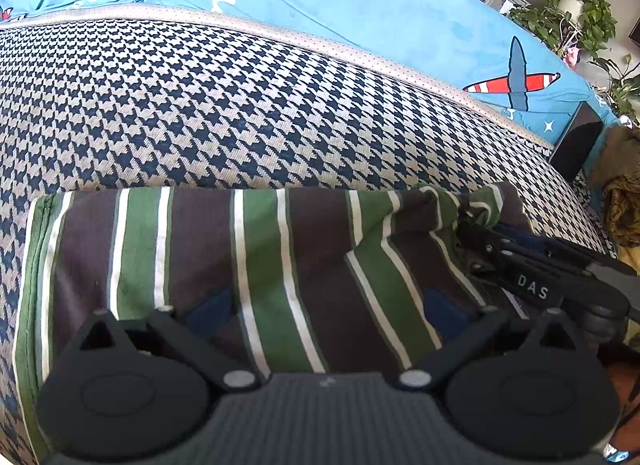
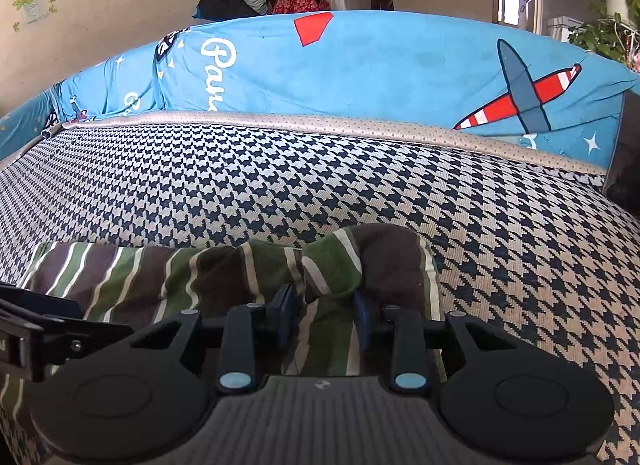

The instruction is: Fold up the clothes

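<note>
A garment (image 1: 260,249) striped in green, brown and white lies folded on the houndstooth sofa seat (image 1: 200,105). My left gripper (image 1: 328,311) stands open just over its near part, blue pads (image 1: 212,311) wide apart with the flat cloth between them. My right gripper (image 2: 324,305) is shut on a bunched fold at the garment's (image 2: 120,277) right end, cloth puffing up past the pads (image 2: 286,305). In the left wrist view the right gripper (image 1: 468,225) reaches in from the right and pinches that raised corner. The left gripper's body (image 2: 24,329) shows at the left edge of the right wrist view.
A blue cover printed with planes (image 2: 360,65) drapes the sofa back behind the seat. A black box (image 1: 576,145) and a yellowish cloth heap (image 1: 624,201) sit at the seat's right end. Potted plants (image 1: 572,13) stand beyond.
</note>
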